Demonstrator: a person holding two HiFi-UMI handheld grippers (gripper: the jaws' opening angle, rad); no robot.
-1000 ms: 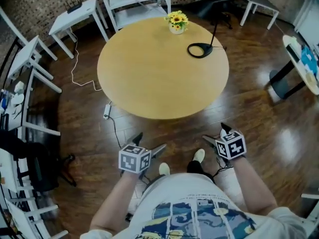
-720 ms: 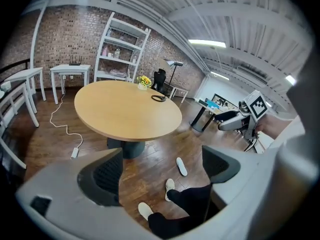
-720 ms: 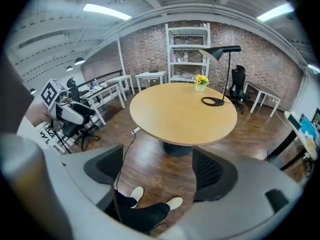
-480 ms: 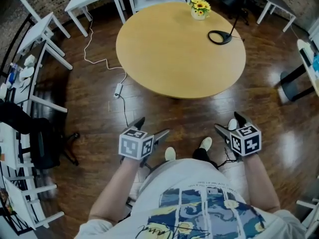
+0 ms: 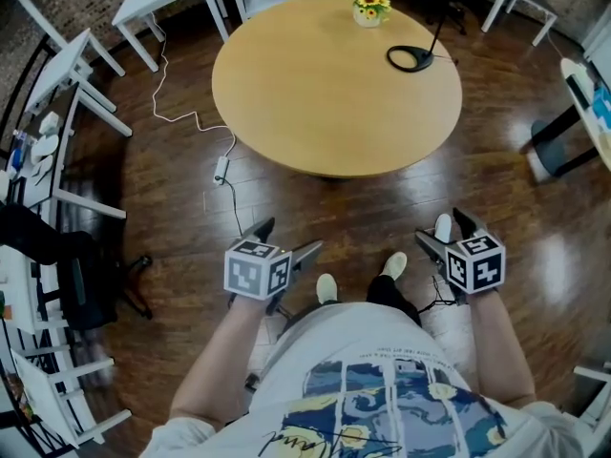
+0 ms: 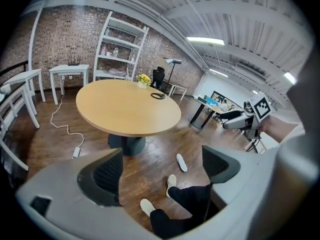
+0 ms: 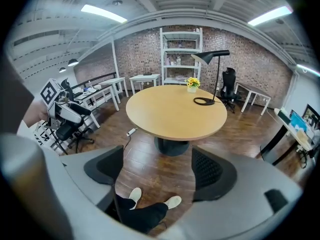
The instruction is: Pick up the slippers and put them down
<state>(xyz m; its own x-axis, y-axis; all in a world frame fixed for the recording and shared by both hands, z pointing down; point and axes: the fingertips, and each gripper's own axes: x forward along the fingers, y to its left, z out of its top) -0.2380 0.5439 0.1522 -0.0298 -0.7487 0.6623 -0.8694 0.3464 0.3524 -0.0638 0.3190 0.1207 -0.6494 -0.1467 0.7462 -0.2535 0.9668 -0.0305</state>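
The left tongs (image 5: 290,238) and the right tongs (image 7: 159,170) are held low in front of the person's legs, both with jaws apart and nothing between them; over the last second the right tongs have been drawn slightly outward and nothing has been lifted; a loose white slipper (image 6: 181,162) still lies flat on the floor just beyond the feet, short of the round counter (image 5: 334,84); the pick-up is judged not yet begun, or a put-down just finished.
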